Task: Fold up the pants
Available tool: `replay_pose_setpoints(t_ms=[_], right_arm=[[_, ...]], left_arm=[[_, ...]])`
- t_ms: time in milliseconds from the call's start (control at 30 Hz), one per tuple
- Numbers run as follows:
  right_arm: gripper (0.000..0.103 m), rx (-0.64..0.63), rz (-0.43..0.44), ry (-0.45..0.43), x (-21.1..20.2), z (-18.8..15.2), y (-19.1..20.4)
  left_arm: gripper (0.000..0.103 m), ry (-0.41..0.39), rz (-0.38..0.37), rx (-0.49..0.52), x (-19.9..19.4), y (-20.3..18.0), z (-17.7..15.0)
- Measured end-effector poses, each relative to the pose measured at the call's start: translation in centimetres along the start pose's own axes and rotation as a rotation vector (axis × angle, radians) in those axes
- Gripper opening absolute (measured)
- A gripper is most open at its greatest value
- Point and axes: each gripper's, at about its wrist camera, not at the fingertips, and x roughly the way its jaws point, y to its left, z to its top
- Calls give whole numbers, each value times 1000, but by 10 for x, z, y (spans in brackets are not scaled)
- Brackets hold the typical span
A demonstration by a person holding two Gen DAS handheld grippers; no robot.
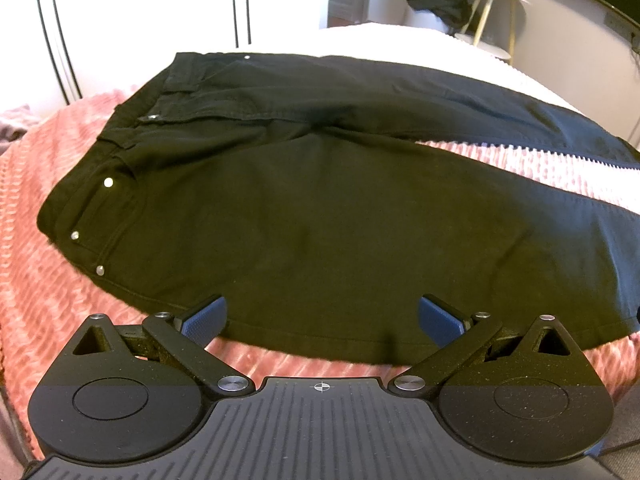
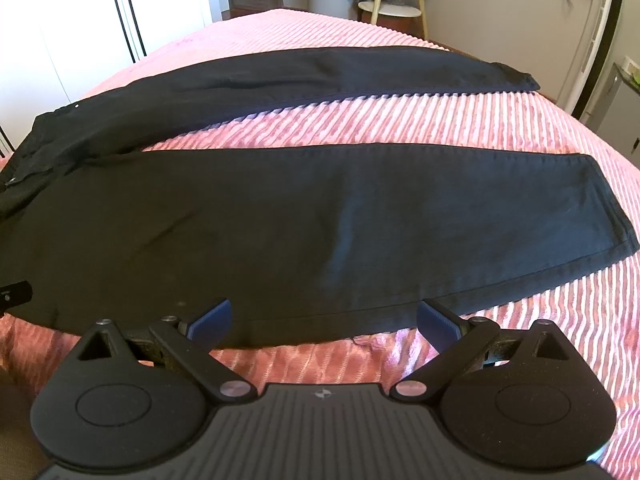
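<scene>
Pants point(image 1: 304, 216), black, lie flat on a pink ribbed bed cover point(image 1: 48, 288), waistband to the left, the two legs spread apart to the right with a strip of cover showing between them. Both tools stand wide apart and hold nothing: the left tool point(image 1: 322, 318) is at the near hem by the hip, the right tool point(image 2: 324, 318) at the near leg's outer edge. To fold well, I judge each should pinch that near edge through both layers, lift together, and carry it over onto the far leg point(image 2: 320, 76), seams matched. The left view alone shows the waistband point(image 1: 132, 140) and rivets; the right view alone shows both cuffs.
</scene>
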Motion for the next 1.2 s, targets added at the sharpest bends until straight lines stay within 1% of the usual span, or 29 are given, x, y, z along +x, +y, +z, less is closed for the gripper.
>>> replay_pose_setpoints(t_ms=[267,467,533,600,633,667,700,767,800,867,900,933,967,1000,1033,1133,1200], right_arm=[[99,3,9,8,1,1,-1],[99,37,25,16,2,3,-6],[99,69,42,19,2,4,-11],[99,121,91,37,4,10,-20],[99,162,135,60,8,16,-28],[99,184,150,66,11,19,-33],[99,222,143,70,18,28,-41],[99,245,85,64,29,41,-49],[99,250,54,76,42,50,-54],[99,270,38,134,62,59,-60],[99,296,34,188,79,62,-66],[99,317,29,220,89,62,-69],[99,328,28,238,95,62,-69],[99,329,25,251,100,62,-70],[99,325,19,259,101,61,-66],[99,303,12,300,110,63,-65],[99,211,-3,356,117,70,-56]], left_arm=[[103,2,-1,10,0,-1,1],[103,1,5,15,-1,-2,3],[103,6,4,11,0,-2,3],[103,7,9,-2,1,0,6],[103,0,12,-11,1,0,9],[103,-3,12,-15,2,1,11],[103,-8,8,-28,5,3,16],[103,-5,12,-44,11,3,25],[103,-8,27,-71,19,5,36],[103,-31,51,-105,26,8,47],[103,-45,62,-118,29,9,52],[103,-72,82,-139,33,10,60],[103,-115,114,-164,38,11,71],[103,-134,131,-173,42,12,76],[103,-172,169,-189,50,13,88],[103,-215,224,-207,72,15,102],[103,-228,244,-226,89,22,103]])
